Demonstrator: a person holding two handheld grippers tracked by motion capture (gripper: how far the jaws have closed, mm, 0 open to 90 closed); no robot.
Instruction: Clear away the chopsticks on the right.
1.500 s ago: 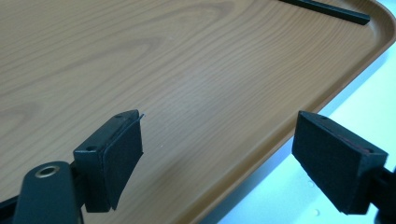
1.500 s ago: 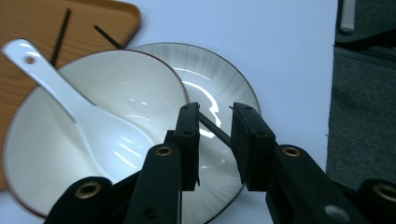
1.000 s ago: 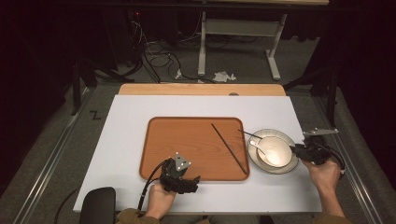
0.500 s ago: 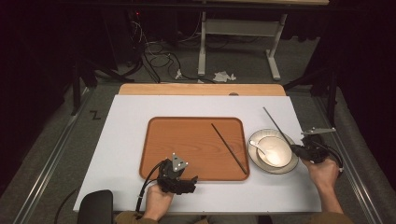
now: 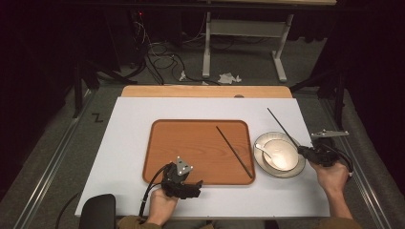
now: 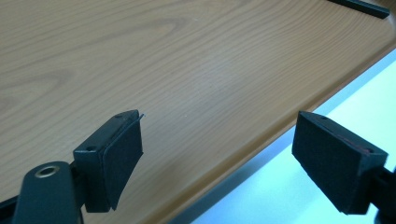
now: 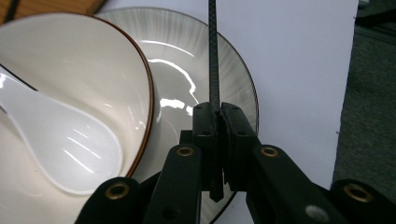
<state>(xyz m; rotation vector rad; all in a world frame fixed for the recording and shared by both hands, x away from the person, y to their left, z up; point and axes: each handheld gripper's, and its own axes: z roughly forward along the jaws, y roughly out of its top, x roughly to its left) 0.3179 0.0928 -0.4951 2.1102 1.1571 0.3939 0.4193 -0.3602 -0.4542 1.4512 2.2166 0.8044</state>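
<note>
My right gripper (image 5: 305, 151) (image 7: 215, 122) is shut on a thin black chopstick (image 5: 282, 126) (image 7: 214, 56), holding it near one end at the right rim of a grey plate (image 5: 298, 170) (image 7: 187, 70). The stick slants up and away to the far left above the plate. A cream bowl (image 5: 280, 154) (image 7: 70, 93) stands on that plate with a white spoon (image 5: 263, 150) (image 7: 65, 140) in it. A second black chopstick (image 5: 234, 151) lies slantwise on the wooden tray (image 5: 191, 143) (image 6: 163, 70). My left gripper (image 5: 193, 187) (image 6: 217, 158) is open at the tray's near edge, with nothing between its pads.
A white mat (image 5: 124, 143) covers the table and the tray lies at its middle. A black rounded object (image 5: 98, 210) sits at the near left corner. Beyond the table's far edge are cables, a desk frame (image 5: 248, 28) and dark floor.
The right gripper has lifted the chopstick off the plate and swung its free end up and toward the far side. The left gripper has stayed at the tray's near edge.
</note>
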